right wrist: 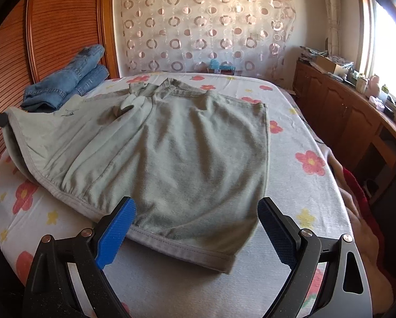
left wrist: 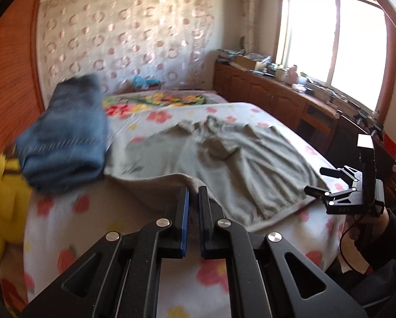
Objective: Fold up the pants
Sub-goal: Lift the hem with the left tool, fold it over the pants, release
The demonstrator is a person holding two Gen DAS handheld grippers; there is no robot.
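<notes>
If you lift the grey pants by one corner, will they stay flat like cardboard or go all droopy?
Probably droopy. The grey pants already sag where the left gripper pinches their hem, and they wrinkle on the bed. They look thin, so likely light. The soft fabric shouldn't slip from the pads much.

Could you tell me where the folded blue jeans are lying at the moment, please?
The folded blue jeans lie at the bed's far left corner in the right wrist view, against the wooden wardrobe and just beyond the grey pants.
</notes>
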